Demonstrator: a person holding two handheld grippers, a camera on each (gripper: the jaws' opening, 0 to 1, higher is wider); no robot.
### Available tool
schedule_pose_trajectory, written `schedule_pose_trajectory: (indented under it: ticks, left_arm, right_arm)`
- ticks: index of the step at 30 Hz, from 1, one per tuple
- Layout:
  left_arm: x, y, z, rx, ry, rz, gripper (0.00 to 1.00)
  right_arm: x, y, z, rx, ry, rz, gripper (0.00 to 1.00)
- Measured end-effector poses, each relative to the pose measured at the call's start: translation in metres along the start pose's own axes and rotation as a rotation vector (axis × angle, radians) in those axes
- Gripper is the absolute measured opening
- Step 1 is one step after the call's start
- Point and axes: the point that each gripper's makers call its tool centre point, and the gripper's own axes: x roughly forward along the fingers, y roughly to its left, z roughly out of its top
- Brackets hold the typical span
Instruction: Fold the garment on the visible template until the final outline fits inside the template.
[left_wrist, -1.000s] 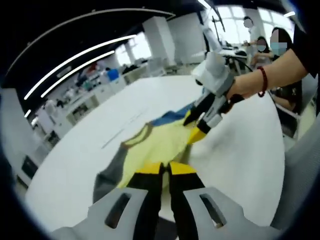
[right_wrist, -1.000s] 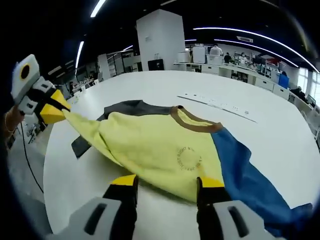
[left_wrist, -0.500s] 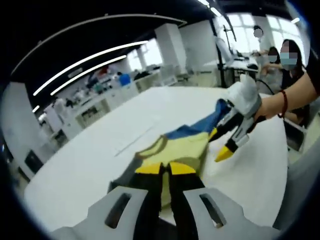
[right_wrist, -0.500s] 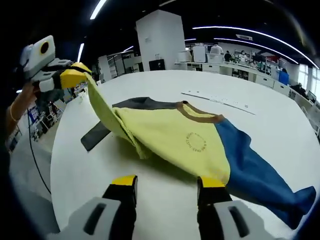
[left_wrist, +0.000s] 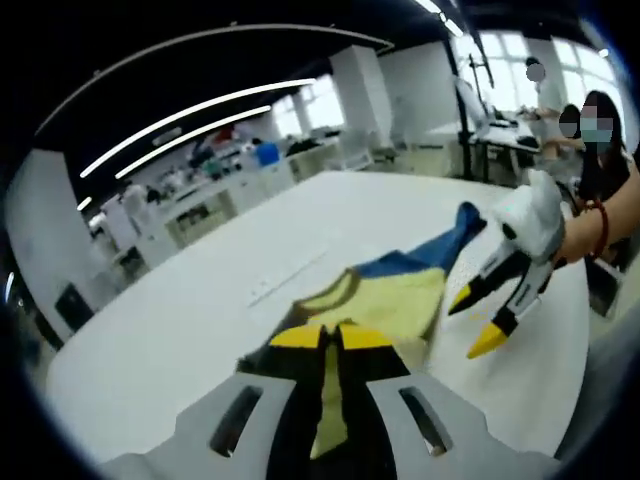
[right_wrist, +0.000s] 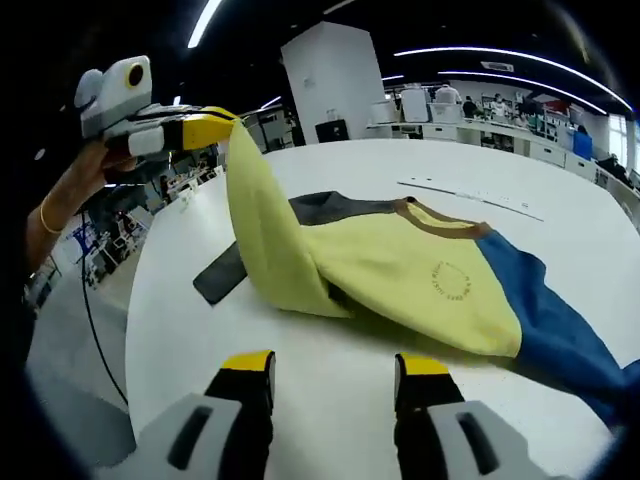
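Note:
A T-shirt with a yellow body (right_wrist: 410, 280), a blue sleeve (right_wrist: 560, 320) and a dark grey sleeve (right_wrist: 228, 272) lies on the round white table (right_wrist: 330, 340). My left gripper (right_wrist: 212, 126) is shut on the shirt's yellow hem and holds it up above the table, so the cloth hangs in a steep fold. In the left gripper view, yellow cloth (left_wrist: 325, 410) runs between the left gripper's (left_wrist: 331, 338) closed jaws. My right gripper (right_wrist: 334, 365) is open and empty, hovering short of the shirt's near edge; it appears again as the right gripper (left_wrist: 474, 320) beside the shirt.
A thin pale marked strip (right_wrist: 470, 196) lies on the table beyond the brown collar (right_wrist: 440, 216). The table edge (right_wrist: 140, 350) curves close on the left. Seated people (left_wrist: 600, 130) and desks stand behind the table, with a white pillar (right_wrist: 325, 80) further off.
My left gripper has raised the yellow hem higher and carried it over the shirt. My right gripper has drawn back from the shirt's edge, still open.

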Motion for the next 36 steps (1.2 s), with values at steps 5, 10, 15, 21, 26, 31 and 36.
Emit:
schedule_pose_trajectory:
  ticks: [5, 10, 15, 21, 26, 31, 36]
  left_arm:
    - [-0.001, 0.010, 0.000, -0.035, -0.011, 0.031, 0.01]
    - [0.001, 0.011, 0.000, -0.042, -0.015, 0.031, 0.01]
    - [0.003, 0.012, -0.003, -0.041, -0.009, 0.033, 0.01]
    - [0.003, 0.014, -0.004, -0.053, -0.009, 0.036, 0.01]
    - [0.002, 0.015, -0.005, -0.060, -0.013, 0.035, 0.01]
    - [-0.001, 0.016, -0.005, -0.060, -0.016, 0.038, 0.01]
    - [-0.004, 0.015, -0.007, -0.051, -0.013, 0.040, 0.01]
  right_arm:
    - [0.009, 0.011, 0.003, 0.011, -0.023, 0.017, 0.46]
    - [0.021, 0.017, 0.015, 0.013, -0.068, 0.010, 0.47]
    - [0.029, 0.015, 0.024, -0.018, -0.106, -0.009, 0.48]
    - [0.036, 0.013, 0.029, -0.047, -0.119, -0.003, 0.37]
    - [0.040, 0.007, 0.028, -0.062, -0.109, -0.027, 0.23]
    - [0.034, -0.001, 0.030, -0.066, -0.117, -0.037, 0.00]
    - [0.024, 0.001, 0.032, -0.059, -0.118, -0.007, 0.00]
